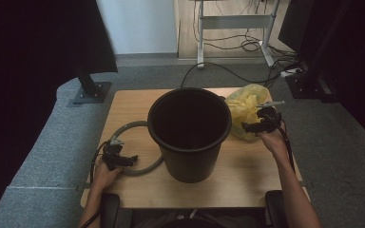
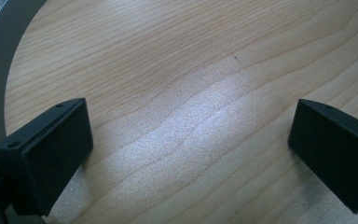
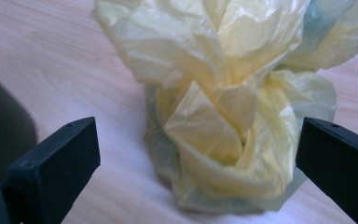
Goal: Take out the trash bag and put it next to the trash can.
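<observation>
The yellow bag (image 3: 223, 116) sits bunched on the counter (image 1: 247, 180), twisted neck upward; both grippers, right (image 3: 198, 168) and left (image 2: 189, 154), have their fingers spread, empty.

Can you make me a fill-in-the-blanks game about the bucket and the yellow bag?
1. The crumpled plastic bag in front of the right gripper is ____ in colour.
2. The black bucket stands on a ____ table.
3. The left gripper has its jaws ____ over bare wood.
4. The grey ring lies to the ____ of the bucket in the high view.

Missing words: yellow; wooden; open; left
</observation>
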Tool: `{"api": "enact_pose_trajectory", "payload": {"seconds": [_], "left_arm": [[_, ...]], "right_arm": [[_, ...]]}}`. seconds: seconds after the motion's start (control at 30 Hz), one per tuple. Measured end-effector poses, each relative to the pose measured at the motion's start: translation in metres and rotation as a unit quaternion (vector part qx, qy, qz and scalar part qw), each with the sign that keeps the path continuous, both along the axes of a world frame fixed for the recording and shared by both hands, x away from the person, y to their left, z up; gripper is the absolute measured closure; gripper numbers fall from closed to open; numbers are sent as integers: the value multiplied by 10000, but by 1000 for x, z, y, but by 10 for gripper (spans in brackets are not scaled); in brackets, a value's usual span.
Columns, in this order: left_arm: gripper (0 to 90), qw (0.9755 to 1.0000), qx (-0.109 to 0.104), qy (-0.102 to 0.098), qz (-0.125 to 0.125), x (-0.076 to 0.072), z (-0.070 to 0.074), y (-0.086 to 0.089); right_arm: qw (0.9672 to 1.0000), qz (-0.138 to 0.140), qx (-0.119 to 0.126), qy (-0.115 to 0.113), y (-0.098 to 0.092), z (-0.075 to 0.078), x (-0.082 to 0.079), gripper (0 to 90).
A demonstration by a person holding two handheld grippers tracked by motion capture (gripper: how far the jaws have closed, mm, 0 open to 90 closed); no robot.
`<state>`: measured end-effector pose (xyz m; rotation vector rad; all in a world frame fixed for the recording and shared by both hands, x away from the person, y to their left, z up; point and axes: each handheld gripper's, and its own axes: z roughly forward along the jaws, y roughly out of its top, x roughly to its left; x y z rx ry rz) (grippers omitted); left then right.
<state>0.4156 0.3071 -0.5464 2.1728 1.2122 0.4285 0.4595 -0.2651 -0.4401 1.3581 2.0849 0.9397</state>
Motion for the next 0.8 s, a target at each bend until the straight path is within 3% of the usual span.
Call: {"api": "enact_pose_trajectory", "payload": {"seconds": [0.37,0.8], "left_arm": [[0,10000,3,3,-1,0,0,0],[0,10000,9,5,-2,0,0,0]], "right_arm": [[9999,6,157,17,-18,-13,-32,0],[9997,-134,61,177,-34,-58,-56,0]]}}
